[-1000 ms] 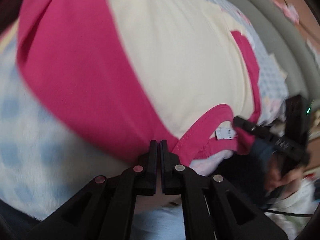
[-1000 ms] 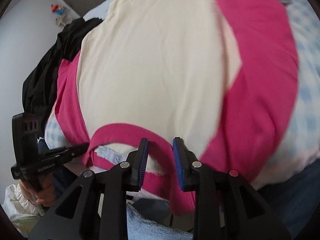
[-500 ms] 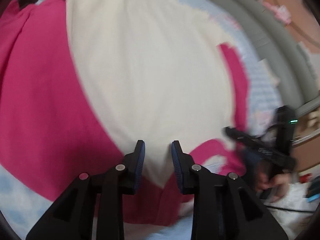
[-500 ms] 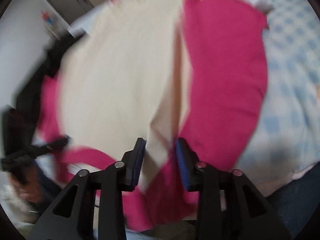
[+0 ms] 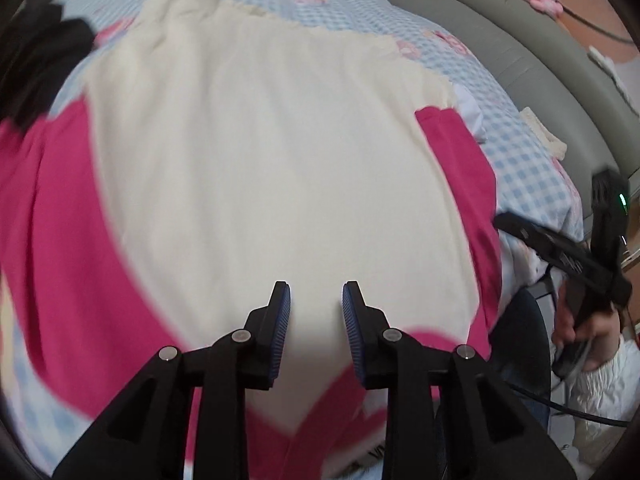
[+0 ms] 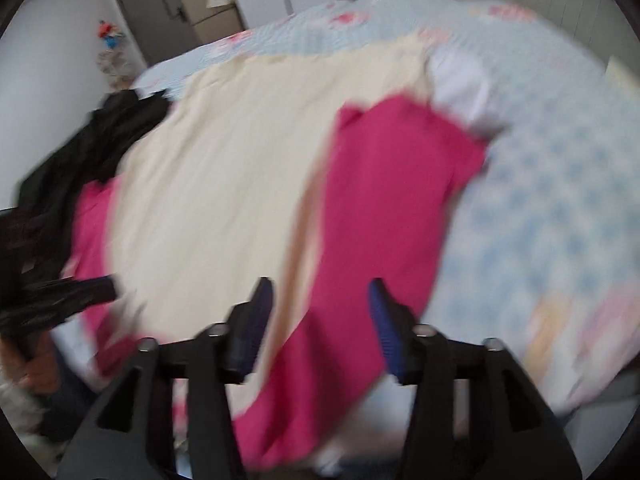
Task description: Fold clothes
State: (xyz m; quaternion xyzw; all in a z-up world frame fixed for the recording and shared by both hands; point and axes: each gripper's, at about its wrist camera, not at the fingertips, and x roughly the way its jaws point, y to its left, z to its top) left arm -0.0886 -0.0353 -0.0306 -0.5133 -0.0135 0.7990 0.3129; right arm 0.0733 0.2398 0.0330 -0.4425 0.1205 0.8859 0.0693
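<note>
Left wrist view: left claw [image 5: 314,304] has just been opening and stands apart, empty, above the cream-and-pink shirt [image 5: 280,160] spread flat on the checked bed [image 5: 520,152]. Right claw [image 6: 320,300] has likewise been opening, nothing gripped. Step: release after laying out. Next: grip a pink sleeve [image 6: 392,184] for folding inward. No legible writing.

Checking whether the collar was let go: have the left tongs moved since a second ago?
Yes. The left tongs have just opened and backed up off the shirt; far more checked bedspread now shows beyond it.
</note>
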